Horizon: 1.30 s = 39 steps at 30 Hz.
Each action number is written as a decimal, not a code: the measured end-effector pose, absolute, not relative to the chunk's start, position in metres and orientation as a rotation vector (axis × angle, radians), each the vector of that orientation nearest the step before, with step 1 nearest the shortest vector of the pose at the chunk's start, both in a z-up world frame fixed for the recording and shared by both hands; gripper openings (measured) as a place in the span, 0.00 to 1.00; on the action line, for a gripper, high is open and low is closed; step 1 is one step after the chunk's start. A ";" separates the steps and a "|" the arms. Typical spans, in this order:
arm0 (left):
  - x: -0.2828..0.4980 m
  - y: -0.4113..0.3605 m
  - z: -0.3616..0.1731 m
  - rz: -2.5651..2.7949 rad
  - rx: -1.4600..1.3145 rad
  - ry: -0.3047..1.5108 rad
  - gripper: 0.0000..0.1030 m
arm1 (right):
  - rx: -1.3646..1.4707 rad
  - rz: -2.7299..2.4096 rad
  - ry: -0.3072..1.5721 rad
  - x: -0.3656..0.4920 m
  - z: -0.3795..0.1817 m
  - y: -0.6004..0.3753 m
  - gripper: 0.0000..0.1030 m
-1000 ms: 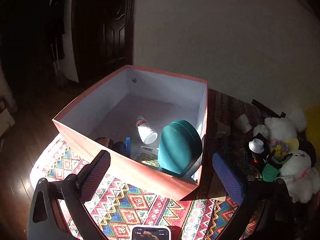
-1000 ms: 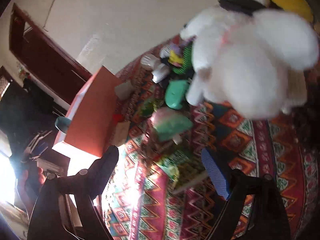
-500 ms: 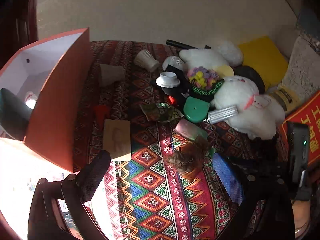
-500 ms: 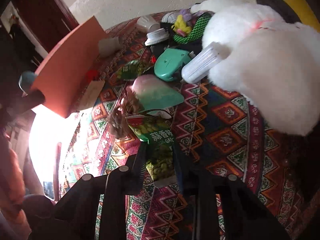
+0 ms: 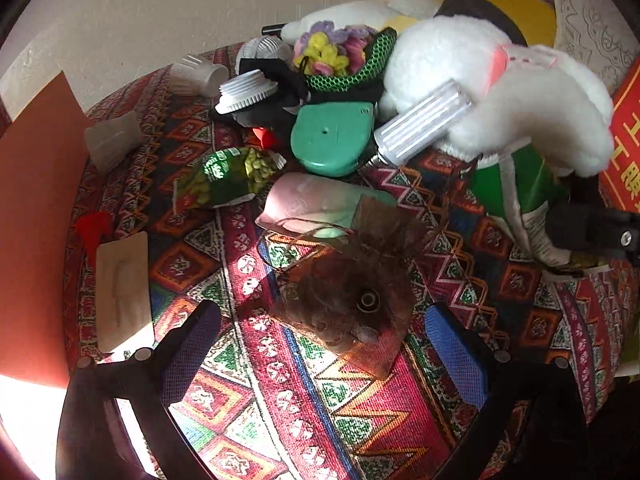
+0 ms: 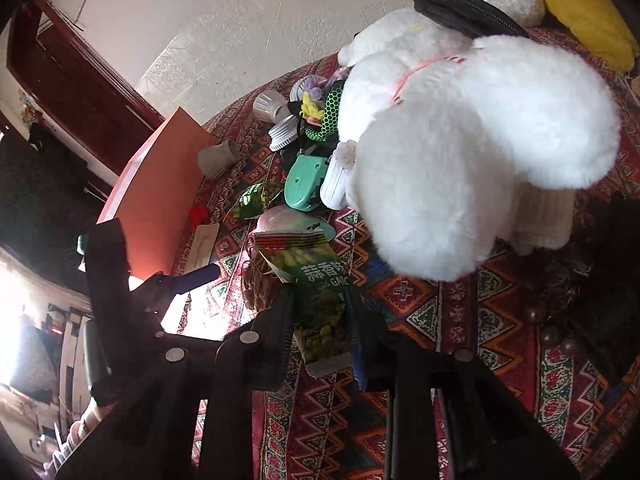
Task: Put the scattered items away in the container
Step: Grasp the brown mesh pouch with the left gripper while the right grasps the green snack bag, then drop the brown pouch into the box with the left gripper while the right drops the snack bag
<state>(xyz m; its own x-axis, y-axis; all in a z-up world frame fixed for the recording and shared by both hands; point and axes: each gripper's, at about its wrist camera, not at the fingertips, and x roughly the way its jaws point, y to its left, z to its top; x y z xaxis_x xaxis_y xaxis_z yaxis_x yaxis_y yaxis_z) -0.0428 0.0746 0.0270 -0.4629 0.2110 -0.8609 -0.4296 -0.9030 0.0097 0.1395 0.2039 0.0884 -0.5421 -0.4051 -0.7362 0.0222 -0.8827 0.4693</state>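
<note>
My left gripper (image 5: 320,344) is open, its fingers on either side of a brown mesh pouch (image 5: 352,296) lying on the patterned cloth. My right gripper (image 6: 320,312) is shut on a green snack packet (image 6: 320,284) and holds it above the cloth; the packet also shows at the right of the left wrist view (image 5: 520,200). The orange box (image 6: 160,184) stands at the left, its wall also in the left wrist view (image 5: 32,200). A second green snack packet (image 5: 224,176) lies near the box.
A white plush toy (image 6: 472,152) fills the right. Around it lie a green plastic case (image 5: 332,140), a ribbed white tube (image 5: 420,128), a pink-green pouch (image 5: 316,204), white cups and lids (image 5: 196,76), a flat beige card (image 5: 124,292) and a crochet flower bag (image 5: 344,60).
My left gripper moved away from the box and down over the brown mesh pouch. My right gripper closed on the green snack packet and lifted it off the cloth.
</note>
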 end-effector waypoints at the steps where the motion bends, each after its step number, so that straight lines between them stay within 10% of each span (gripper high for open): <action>1: -0.041 0.077 0.025 2.379 -1.346 0.327 0.87 | 1.344 -2.485 -0.607 0.141 0.089 0.204 0.22; 3: -0.041 0.081 0.026 2.362 -1.344 0.308 0.28 | 1.345 -2.484 -0.610 0.142 0.089 0.204 0.22; 8: -0.035 0.080 0.045 2.431 -1.319 0.275 0.13 | 1.347 -2.466 -0.613 0.144 0.086 0.201 0.22; 25: -0.016 -0.175 0.231 2.921 -0.756 -0.410 0.15 | 1.436 -2.421 -0.525 0.138 0.060 0.171 0.22; 26: -0.023 -0.199 0.223 2.974 -0.752 -0.450 0.19 | 1.440 -2.421 -0.514 0.139 0.058 0.168 0.22; 29: -0.047 -0.262 0.176 3.091 -1.004 -0.582 0.72 | 1.421 -2.440 -0.471 0.140 0.060 0.155 0.22; 33: -0.043 -0.318 0.145 2.963 -1.131 -0.883 0.74 | 1.290 -2.449 -0.392 0.143 0.091 0.116 0.22; 39: -0.007 -0.342 0.157 3.111 -1.069 -0.822 0.81 | 0.985 -2.401 -0.304 0.127 0.177 0.023 0.22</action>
<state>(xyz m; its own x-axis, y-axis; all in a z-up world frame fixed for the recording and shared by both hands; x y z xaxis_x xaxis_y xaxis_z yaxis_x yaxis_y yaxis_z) -0.0074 -0.3425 0.1566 -0.7733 -0.0756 -0.6295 0.3765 -0.8536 -0.3600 0.1270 0.0229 0.1767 -0.5990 -0.5450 -0.5866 0.3814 -0.8384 0.3894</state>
